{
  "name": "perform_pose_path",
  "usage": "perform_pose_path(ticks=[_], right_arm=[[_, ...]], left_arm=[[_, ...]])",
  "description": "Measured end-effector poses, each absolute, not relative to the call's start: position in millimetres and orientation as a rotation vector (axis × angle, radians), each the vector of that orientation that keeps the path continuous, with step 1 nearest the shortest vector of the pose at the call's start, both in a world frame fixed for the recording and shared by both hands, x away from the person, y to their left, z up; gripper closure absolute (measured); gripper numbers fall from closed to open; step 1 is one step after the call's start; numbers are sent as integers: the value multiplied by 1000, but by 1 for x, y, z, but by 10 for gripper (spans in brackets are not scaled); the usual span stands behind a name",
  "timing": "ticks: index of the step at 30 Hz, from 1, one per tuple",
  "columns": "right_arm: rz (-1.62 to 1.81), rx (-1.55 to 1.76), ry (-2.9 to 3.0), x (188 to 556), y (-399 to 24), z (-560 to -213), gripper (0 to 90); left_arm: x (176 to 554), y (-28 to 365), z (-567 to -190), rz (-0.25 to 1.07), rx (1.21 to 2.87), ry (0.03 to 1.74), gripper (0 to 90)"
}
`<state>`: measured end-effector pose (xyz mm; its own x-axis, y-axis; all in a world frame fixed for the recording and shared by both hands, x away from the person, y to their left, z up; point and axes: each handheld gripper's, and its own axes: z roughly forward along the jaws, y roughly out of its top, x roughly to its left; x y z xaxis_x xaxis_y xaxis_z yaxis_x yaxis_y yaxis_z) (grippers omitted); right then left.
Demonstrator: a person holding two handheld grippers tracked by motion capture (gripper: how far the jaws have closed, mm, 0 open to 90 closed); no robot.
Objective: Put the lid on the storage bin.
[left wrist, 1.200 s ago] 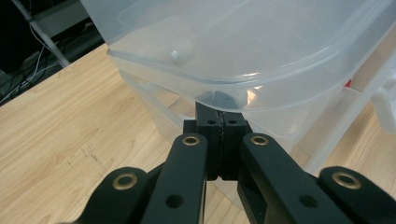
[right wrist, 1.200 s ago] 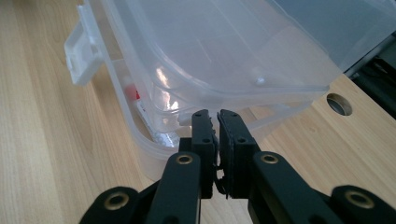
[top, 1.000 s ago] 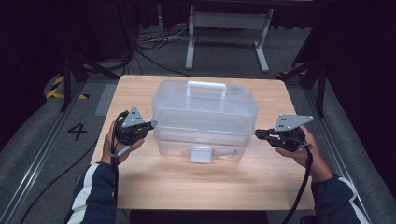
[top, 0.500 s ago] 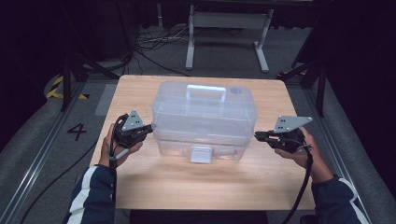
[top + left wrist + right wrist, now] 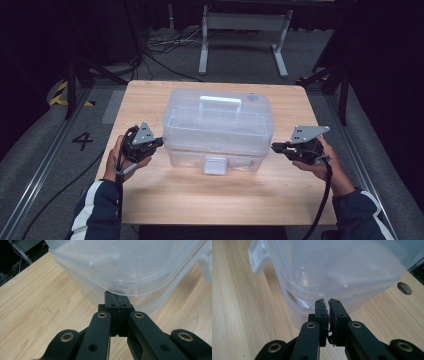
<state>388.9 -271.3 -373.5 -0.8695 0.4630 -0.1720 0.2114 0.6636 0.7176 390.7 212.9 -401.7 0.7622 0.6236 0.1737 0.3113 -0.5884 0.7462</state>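
Clear plastic box, lidded, white handle on top, white latch at front; centred on table. Rounded corners, glossy translucent walls; pale wood-grain tabletop. Left claw: jaws closed, empty, tips under lid rim at box's left end. Right claw: jaws together, empty, tips at right-end rim.

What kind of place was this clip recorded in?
Likely a lab or recording studio, not a home: a lone wooden table stands on grey carpet among dark curtains, loose cables run over the floor, with yellow-black hazard tape and a floor marking "4".
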Motion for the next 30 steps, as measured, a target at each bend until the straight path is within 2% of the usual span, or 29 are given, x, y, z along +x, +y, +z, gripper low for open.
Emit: perform_pose_path(ticks=[30], right_arm=[[1005,544,2553,391,-267,-383,843]], left_arm=[[385,217,-410,561,2263,702,880]])
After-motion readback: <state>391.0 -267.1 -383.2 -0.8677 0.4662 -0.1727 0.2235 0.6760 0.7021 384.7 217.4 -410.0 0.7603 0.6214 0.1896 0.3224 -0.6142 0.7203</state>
